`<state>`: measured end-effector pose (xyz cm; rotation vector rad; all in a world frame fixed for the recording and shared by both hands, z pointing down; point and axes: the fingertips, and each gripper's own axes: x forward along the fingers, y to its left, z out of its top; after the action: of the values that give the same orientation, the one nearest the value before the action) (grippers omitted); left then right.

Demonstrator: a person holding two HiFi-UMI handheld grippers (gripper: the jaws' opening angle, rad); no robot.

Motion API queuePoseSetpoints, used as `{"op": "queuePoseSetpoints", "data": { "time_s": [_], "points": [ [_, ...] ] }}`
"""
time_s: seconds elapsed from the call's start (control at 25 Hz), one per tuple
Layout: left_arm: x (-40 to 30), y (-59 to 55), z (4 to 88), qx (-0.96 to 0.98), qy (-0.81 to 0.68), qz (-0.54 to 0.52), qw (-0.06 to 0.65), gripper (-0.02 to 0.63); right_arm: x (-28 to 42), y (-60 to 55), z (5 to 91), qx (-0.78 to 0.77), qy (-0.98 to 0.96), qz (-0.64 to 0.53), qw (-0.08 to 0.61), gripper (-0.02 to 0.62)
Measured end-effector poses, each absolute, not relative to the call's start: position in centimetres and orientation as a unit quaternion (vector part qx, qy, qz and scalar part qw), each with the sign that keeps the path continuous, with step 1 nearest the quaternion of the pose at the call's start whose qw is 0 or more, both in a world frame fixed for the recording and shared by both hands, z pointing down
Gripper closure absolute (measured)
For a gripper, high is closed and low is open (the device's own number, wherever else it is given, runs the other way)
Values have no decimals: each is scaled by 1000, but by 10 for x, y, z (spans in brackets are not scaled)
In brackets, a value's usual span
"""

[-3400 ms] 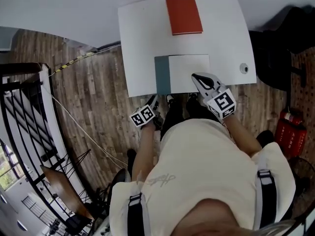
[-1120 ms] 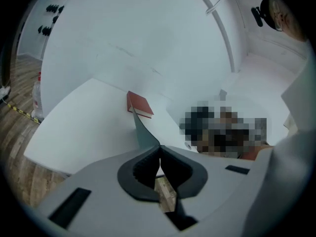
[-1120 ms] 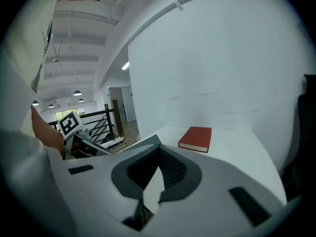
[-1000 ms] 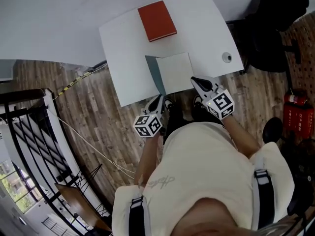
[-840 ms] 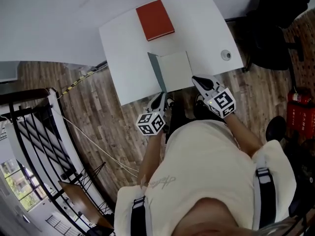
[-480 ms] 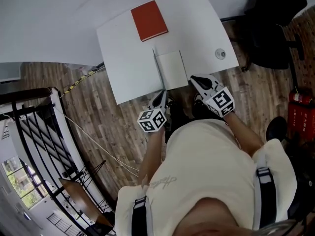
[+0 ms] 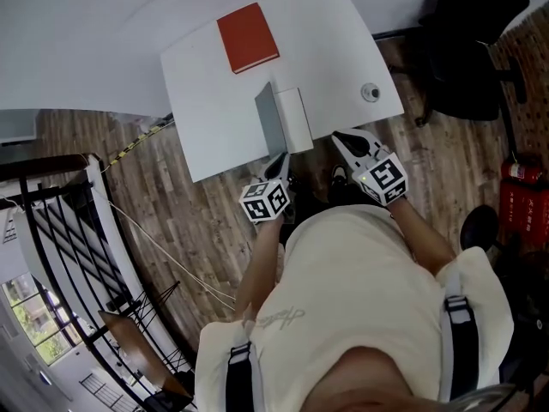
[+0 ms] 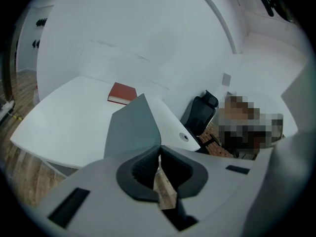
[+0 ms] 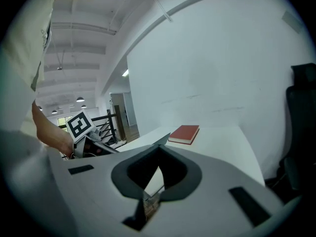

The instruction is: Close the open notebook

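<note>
The notebook lies at the near edge of the white table. Its grey cover stands raised, tilted over the white page. My left gripper is at the cover's near edge. In the left gripper view its jaws are shut on the grey cover, which rises straight from the tips. My right gripper hangs off the table's near edge, to the right of the notebook. It is shut with nothing in it. Past its tips show the cover's edge and the red book.
A closed red book lies at the table's far side. A round cable grommet sits near the right edge. A black office chair stands right of the table, a red extinguisher further right, and a stair railing on the left.
The grey cover lay flat to the left of the page. It has since swung up and over towards the right, with the left gripper following it. The right gripper stayed beside the notebook.
</note>
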<state>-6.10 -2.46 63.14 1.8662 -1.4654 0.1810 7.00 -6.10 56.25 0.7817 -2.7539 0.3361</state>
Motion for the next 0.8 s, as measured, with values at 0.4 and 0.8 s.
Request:
{"op": "queuePoseSetpoints", "data": {
  "time_s": [0.4,0.8],
  "points": [
    [-37,-18,622,750,-545,110,358,581,80,-65,567,268,-947,131,122,588],
    [-51,-9,617,744,-562,123,340,583,68,-60,576,240,-953,152,109,588]
  ]
}}
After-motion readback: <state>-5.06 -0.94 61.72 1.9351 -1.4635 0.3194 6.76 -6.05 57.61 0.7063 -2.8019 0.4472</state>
